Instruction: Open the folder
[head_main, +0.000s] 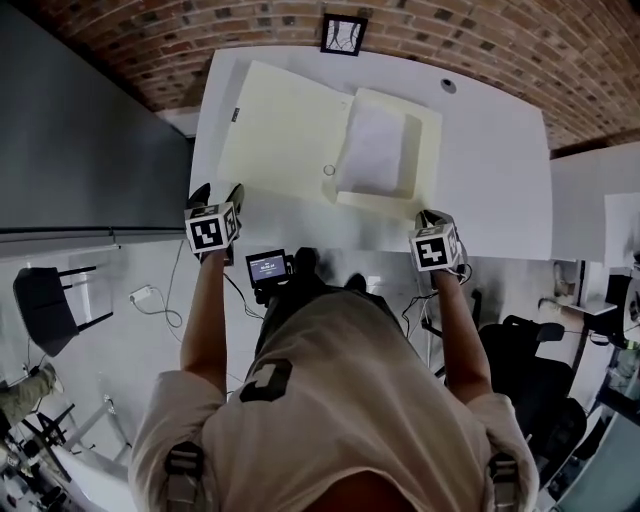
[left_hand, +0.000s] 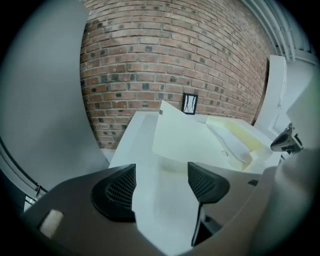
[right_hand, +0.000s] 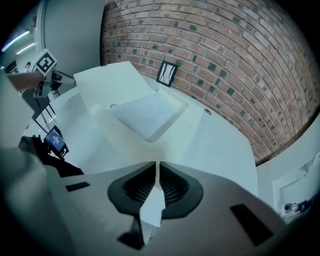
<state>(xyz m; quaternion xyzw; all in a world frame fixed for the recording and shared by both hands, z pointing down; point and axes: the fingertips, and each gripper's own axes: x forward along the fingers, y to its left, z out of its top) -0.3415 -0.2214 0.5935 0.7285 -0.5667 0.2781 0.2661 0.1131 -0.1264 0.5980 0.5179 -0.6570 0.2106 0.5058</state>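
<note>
The pale yellow folder lies open on the white table (head_main: 490, 170). Its cover (head_main: 285, 135) is spread flat to the left, and its box half (head_main: 425, 130) at the right holds a white sheet (head_main: 372, 150). My left gripper (head_main: 215, 192) hovers at the table's near left edge, just before the cover. It is open, with only table showing between its fingers (left_hand: 161, 182). My right gripper (head_main: 435, 216) is at the near edge, in front of the box half. It is shut (right_hand: 156, 180) and holds nothing. Both gripper views show the folder (left_hand: 185, 137) (right_hand: 145, 112) ahead.
A small black-framed marker card (head_main: 343, 33) stands at the table's far edge before the brick wall. A grey cabinet (head_main: 80, 130) flanks the table's left side. A small screen (head_main: 267, 267) sits below the near edge, and a dark chair (head_main: 45, 305) stands at the left.
</note>
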